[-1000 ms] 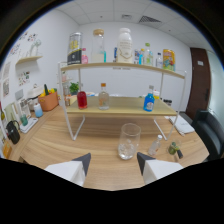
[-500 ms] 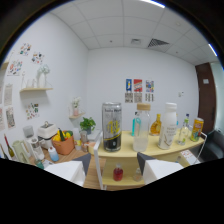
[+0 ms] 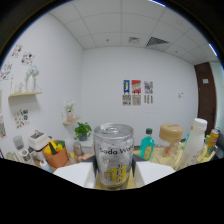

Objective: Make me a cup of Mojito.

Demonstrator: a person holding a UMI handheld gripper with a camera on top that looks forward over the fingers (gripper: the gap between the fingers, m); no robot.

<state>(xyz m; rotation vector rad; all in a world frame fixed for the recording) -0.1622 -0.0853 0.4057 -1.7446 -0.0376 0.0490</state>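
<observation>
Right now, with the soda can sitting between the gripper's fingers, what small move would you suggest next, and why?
Probably close the gripper on the soda water can: it stands upright, centred between the fingers, but whether they press on it cannot be seen.

The gripper [image 3: 114, 176] points level toward the far wall, its two pale fingers [image 3: 75, 175] spread at the bottom of the view with a soda water can [image 3: 114, 156] standing between them.
</observation>
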